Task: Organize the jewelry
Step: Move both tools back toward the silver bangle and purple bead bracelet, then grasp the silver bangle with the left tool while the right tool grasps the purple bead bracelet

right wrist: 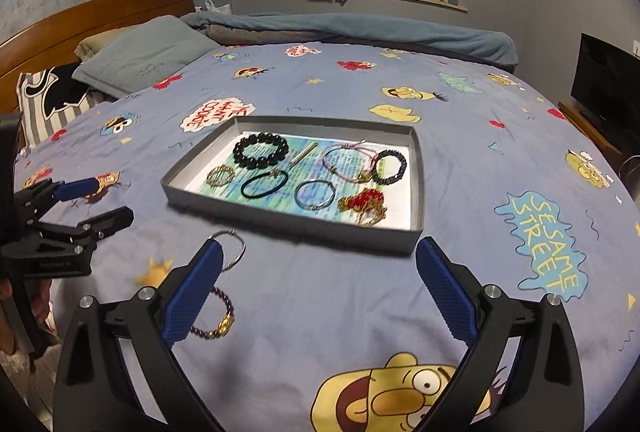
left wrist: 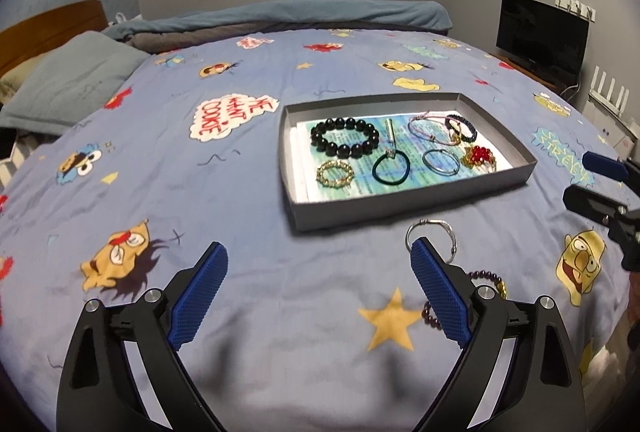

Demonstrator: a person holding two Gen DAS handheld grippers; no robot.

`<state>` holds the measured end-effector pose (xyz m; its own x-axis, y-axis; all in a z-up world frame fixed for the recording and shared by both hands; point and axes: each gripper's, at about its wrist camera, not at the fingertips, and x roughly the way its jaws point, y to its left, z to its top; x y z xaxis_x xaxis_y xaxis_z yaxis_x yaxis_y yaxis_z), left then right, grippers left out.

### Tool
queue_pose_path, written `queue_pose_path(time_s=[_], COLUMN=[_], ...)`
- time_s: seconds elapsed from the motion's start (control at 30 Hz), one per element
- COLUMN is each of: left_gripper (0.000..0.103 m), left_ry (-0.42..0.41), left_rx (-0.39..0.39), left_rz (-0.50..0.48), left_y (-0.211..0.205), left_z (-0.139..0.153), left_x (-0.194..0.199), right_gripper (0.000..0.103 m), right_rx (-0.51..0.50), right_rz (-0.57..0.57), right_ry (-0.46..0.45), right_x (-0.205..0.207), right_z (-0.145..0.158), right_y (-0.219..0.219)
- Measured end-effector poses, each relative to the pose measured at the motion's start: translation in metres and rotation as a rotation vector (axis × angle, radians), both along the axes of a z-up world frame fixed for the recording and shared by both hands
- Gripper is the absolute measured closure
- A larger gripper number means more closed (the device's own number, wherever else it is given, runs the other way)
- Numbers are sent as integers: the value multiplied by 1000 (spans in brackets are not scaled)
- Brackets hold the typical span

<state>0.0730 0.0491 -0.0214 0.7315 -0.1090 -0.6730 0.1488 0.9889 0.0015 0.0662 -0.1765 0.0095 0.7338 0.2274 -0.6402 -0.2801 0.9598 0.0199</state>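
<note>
Both wrist views low over bed, sharing tray (left wrist: pixel 416 210).

Tray (right wrist: pixel 416 168) on bedsheet (right wrist: pixel 320 304); metal ring (right wrist: pixel 236 246) before it.

A shallow grey tray (right wrist: pixel 418 168) holds eight pieces, while a silver ring (right wrist: pixel 234 250) and purple beaded bracelet (right wrist: pixel 224 306) lie outside.

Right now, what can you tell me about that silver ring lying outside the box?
The silver ring is a thin hoop of shiny metal, seemingly with a small hinge or clasp on its rim. It lies flat on the bedsheet, just in front of the grey box, not inside it. A dark beaded bracelet lies nearer the camera. Whether the right tool touches it is unclear.
</note>
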Motion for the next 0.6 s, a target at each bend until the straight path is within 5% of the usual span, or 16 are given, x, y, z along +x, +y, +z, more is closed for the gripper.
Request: queue_pose_path(time_s=[0.6], left_gripper=[9], left_ry=[11], left_rx=[9], left_rz=[-22], left_y=[-5], left_z=[-35], left_x=[-10], right_gripper=[7], right_rx=[-32], right_rz=[76], right_ry=[55], right_x=[-12], right_z=[-52], right_y=[31])
